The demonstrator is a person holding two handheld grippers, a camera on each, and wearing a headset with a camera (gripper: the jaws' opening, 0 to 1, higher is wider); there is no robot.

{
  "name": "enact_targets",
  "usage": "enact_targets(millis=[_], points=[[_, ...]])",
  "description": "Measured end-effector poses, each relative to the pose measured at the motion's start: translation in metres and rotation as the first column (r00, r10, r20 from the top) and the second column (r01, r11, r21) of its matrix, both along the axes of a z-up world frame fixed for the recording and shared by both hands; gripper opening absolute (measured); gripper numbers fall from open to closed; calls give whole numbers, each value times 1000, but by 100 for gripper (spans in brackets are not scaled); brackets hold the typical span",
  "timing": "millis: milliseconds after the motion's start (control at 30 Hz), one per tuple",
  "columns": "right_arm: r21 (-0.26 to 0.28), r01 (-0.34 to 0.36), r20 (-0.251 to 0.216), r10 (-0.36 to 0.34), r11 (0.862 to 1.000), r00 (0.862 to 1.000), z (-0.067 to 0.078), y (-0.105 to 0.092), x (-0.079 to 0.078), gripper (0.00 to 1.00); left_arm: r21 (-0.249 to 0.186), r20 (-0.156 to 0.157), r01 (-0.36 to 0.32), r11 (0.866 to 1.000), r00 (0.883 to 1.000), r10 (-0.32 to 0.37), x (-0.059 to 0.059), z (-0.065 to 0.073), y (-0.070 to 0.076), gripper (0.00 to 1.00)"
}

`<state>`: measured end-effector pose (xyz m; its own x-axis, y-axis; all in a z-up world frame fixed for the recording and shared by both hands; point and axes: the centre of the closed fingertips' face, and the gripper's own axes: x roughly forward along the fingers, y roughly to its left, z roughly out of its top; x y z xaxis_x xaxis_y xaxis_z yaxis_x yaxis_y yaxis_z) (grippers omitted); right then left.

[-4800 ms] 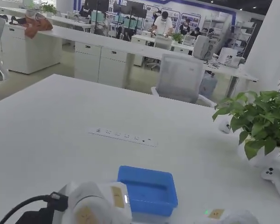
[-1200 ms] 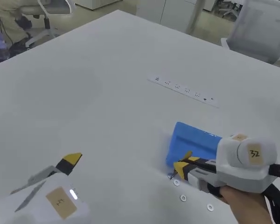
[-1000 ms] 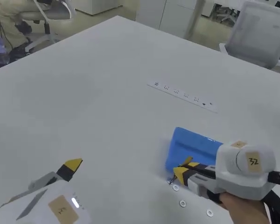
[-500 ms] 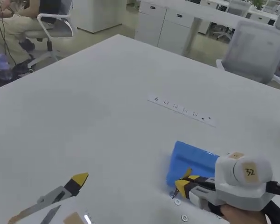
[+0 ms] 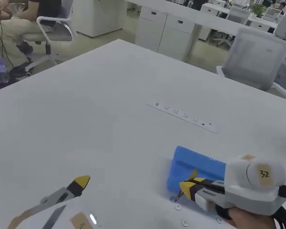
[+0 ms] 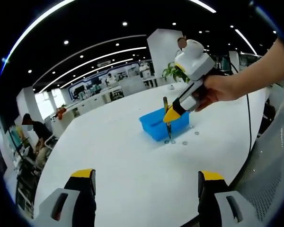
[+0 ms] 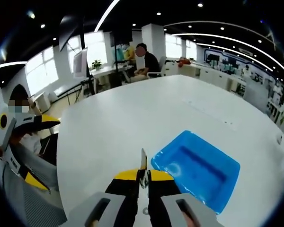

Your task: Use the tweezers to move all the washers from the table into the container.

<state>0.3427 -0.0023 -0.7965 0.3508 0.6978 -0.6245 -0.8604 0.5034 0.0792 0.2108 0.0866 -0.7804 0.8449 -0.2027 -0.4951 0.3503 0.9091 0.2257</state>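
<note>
Pinches the tweezers (image 7: pixel 143 161) between the fingers (image 7: pixel 128 176) of the right gripper (image 7: pixel 143 177), drawn almost together with just the thin metal between them. Points the tweezers' tips down at the desk (image 5: pixel 86 109), just off the near left corner of the container (image 5: pixel 195 164). Cannot tell whether the tips touch anything. Finds the washers (image 6: pixel 184 143) loose on the desk right there: two just under the tips in the left gripper view, others scattered a little to the right along the container's near side, three of them seen in the head view close beside the right gripper. Grasps that gripper's body from the near right with a hand (image 6: pixel 217 90). Spreads the fingers (image 6: pixel 83 174) of the left gripper (image 6: pixel 146 175) wide, with nothing between them, over the near left part of the desk, well apart from the container and aimed across at it. Rests the shallow blue container flat on the desk, right of centre, open side up. Shows a power strip (image 5: pixel 183 114) set flush in the desk beyond the container, and a chair (image 5: pixel 257 57) past the far right edge.
</note>
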Motion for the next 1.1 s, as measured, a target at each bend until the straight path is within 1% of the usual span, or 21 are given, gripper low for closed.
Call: enact_targets(millis=[167,233,300,367,400,500,600,667,767,833,933,1033,1100], points=[[4,9,6,-9,1000,1000,-4,2,5,4,6,-2,0,1000,1000,0,0,0,0,91],[-1,3,26,-3,1000,1000,-5,3,7,4,6,-2,1,1000,1000,-1,0,1,0,91],[-6,-1,25,1,1000,1000,-8,5,9,4,11,1,1,1000,1000,-1,0,1,-1,90],[1,-6,22,6,1000,1000,-10,7,11,4,13,1,3,1000,1000,-3,0,1,-1,90],[-4,-4,13,4,1000,1000,-13,7,11,4,13,-1,3,1000,1000,-3,0,1,-1,90],[-16,-1,17,1,1000,1000,-20,6,13,4,15,-7,4,1000,1000,-4,0,0,-1,90],[-16,4,11,-4,1000,1000,-24,6,14,4,12,4,0,1000,1000,0,0,2,0,90],[-18,3,14,-2,1000,1000,-26,6,15,4,7,-5,0,1000,1000,0,0,1,0,89],[-20,7,17,-6,1000,1000,-27,6,17,4,23,-7,6,1000,1000,-6,0,0,-1,89],[-13,10,16,-10,1000,1000,-27,6,18,4,29,-14,8,1000,1000,-8,-1,-2,-1,89],[-4,16,10,-16,1000,1000,-26,8,18,4,27,-15,11,1000,1000,-11,-1,-2,-1,89],[13,36,-16,-35,999,999,-27,7,17,4,25,-12,10,1000,1000,-10,-1,-1,-1,89],[14,44,-14,-44,999,999,-27,6,17,4,27,-16,9,1000,1000,-8,-1,-2,-1,88]])
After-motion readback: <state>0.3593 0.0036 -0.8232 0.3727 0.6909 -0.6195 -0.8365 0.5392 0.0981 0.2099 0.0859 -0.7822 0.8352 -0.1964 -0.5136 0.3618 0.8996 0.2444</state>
